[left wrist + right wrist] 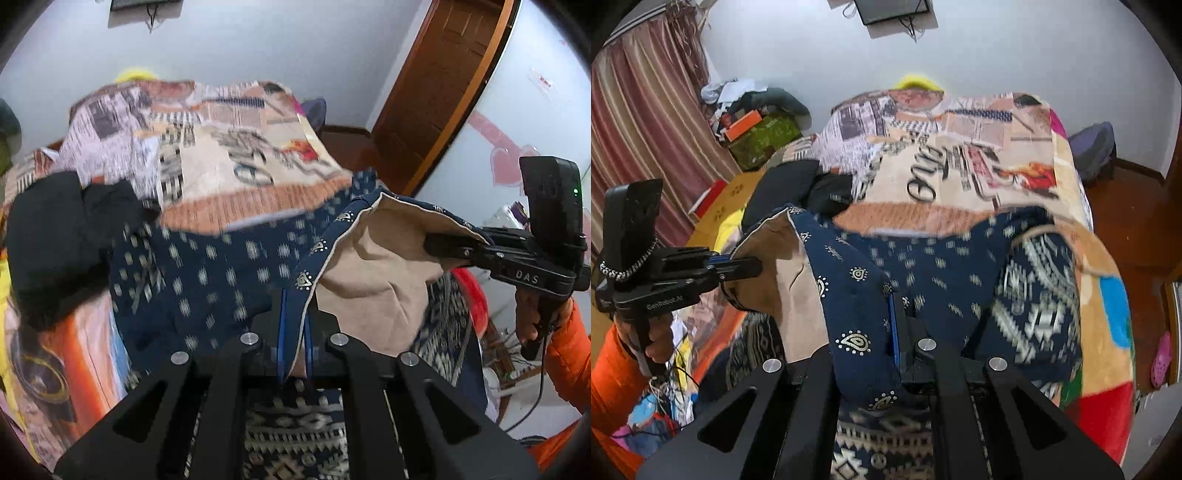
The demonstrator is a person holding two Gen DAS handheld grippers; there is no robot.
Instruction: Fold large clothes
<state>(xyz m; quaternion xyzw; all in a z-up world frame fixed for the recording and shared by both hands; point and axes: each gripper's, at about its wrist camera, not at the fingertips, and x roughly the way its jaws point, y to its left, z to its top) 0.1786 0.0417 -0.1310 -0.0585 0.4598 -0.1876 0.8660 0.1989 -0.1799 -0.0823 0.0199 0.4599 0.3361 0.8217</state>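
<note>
1. We have both tongs pressed together on the navy patterned garment [207, 266], each pinching its edge: the left gripper [295, 354] bites the trimmed border, and the right gripper [901, 332] bites a thicker roll of the same cloth
2. The garment hangs between the two grips and drapes onto the bed [1015, 177], its far part resting on the printed blanket; its beige lining [373, 258] faces out near the right grip
3. We judge the main risk to be a slip: each bite takes only a narrow strip of hem, so the weight of the cloth could pull it free as we lift
4. A second risk is a crooked fold, if the hands carry the edge unevenly or the far part drags and bunches on the blanket
5. The dark pile of clothes [62, 236] lies just beside the garment, and we could snag it or sweep it along
6. Hard to make out: the fingertips are buried in cloth in both wrist views, motion blur smears the pattern, and we cannot tell the garment's full outline or where its far hem lies
</note>
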